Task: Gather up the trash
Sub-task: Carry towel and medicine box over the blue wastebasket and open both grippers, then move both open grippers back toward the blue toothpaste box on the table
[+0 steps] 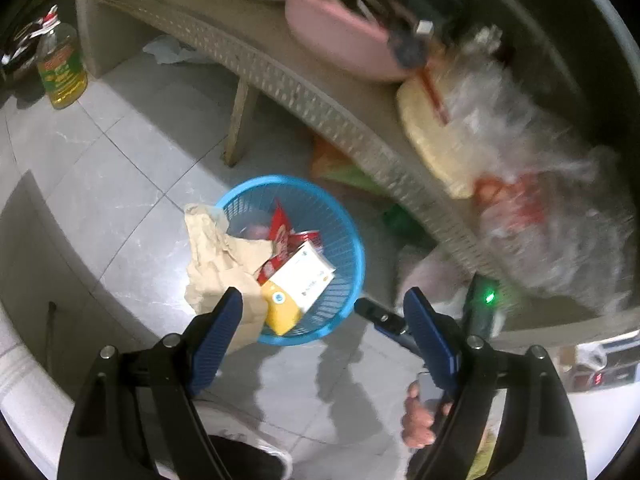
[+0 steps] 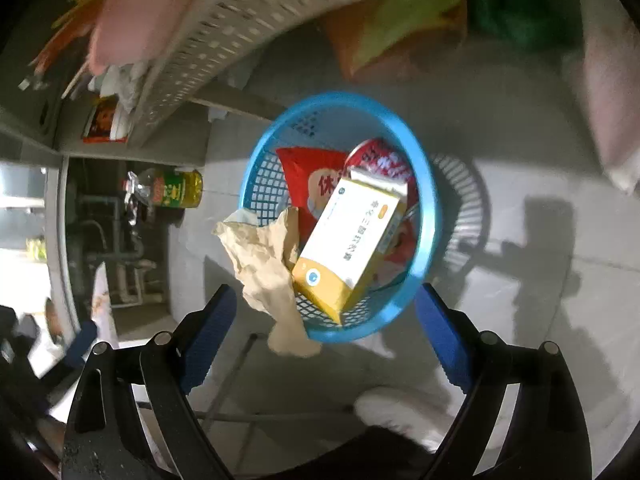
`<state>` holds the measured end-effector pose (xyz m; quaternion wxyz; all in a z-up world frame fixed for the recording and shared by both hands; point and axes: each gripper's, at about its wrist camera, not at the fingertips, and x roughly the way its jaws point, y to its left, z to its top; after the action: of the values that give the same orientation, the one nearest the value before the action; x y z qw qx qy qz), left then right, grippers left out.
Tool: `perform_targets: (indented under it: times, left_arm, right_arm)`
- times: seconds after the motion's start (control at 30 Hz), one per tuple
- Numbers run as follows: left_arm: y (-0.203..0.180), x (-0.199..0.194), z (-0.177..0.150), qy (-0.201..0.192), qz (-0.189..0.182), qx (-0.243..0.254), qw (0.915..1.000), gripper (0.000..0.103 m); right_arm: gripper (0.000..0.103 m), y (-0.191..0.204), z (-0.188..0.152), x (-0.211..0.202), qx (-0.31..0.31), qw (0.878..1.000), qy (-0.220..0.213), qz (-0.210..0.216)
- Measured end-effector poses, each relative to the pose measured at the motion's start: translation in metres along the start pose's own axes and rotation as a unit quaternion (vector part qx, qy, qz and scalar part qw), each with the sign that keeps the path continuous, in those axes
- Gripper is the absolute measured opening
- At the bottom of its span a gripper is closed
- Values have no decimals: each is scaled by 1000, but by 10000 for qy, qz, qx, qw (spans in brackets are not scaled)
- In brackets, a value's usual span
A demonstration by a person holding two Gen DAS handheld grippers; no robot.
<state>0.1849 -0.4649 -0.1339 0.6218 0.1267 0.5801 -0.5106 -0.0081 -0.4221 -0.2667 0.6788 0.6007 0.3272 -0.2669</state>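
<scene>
A blue plastic basket (image 1: 357, 248) (image 2: 429, 208) stands on the tiled floor. Inside lie a white and yellow box (image 1: 302, 280) (image 2: 348, 248), red snack wrappers (image 1: 280, 228) (image 2: 308, 176) and a red can (image 2: 380, 160). Crumpled brown paper (image 1: 216, 256) (image 2: 264, 264) hangs over the rim. My left gripper (image 1: 324, 314) hovers open above the basket's near edge, nothing between its fingers. My right gripper (image 2: 326, 314) also stands open just above the near rim, holding nothing. In the left wrist view a hand (image 1: 418, 420) holds the right gripper's body beside my left fingers.
A woven-edged table (image 1: 280, 76) runs above the basket, bearing a pink basin (image 1: 336, 40), plates and a clear plastic bag (image 1: 528, 168). An oil bottle (image 1: 62, 68) (image 2: 176, 190) stands on the floor. An orange and green bag (image 2: 400, 28) lies under the table. A white shoe (image 2: 400, 412) is close.
</scene>
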Motion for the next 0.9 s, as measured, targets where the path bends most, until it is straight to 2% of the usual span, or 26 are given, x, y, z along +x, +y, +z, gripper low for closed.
perform_targets:
  times: [0.17, 0.27, 0.43, 0.53, 0.6, 0.63, 0.73, 0.8, 0.83, 0.9]
  left_arm:
    - [1, -78, -17, -559, -275, 12, 9981, 80]
    - [10, -134, -43, -847, -113, 3, 9963, 80]
    - [38, -223, -117, -1402, 263, -131, 9897, 84]
    - [64, -264, -174, -1751, 551, -451, 9820, 84]
    - [83, -287, -211, -1920, 823, -768, 9749, 84]
    - [94, -299, -236, -2030, 1084, -1052, 9675, 84]
    - [112, -319, -282, -2235, 1589, -1541, 9492, 85]
    - [124, -333, -312, -2380, 1795, -1861, 9362, 85]
    - [129, -337, -320, -2401, 1863, -1960, 9323, 85]
    - [140, -346, -339, -2456, 2049, -2164, 9224, 85]
  right_arm:
    - [83, 43, -10, -7, -1152, 9931, -102, -200]
    - [83, 80, -18, 12, -1928, 9809, 112, -235]
    - [80, 124, -25, 75, -2745, 9574, 694, -563]
    - [71, 135, -28, 120, -3059, 9416, 1045, -945]
    - [62, 135, -28, 146, -3132, 9339, 1216, -1220]
    - [60, 133, -28, 159, -3153, 9306, 1293, -1338]
    - [48, 127, -30, 184, -3283, 9184, 1447, -1667]
    - [42, 122, -32, 192, -3269, 9166, 1547, -1705]
    - [40, 121, -33, 195, -3262, 9167, 1576, -1684]
    - [29, 120, -36, 195, -3296, 9159, 1604, -1633]
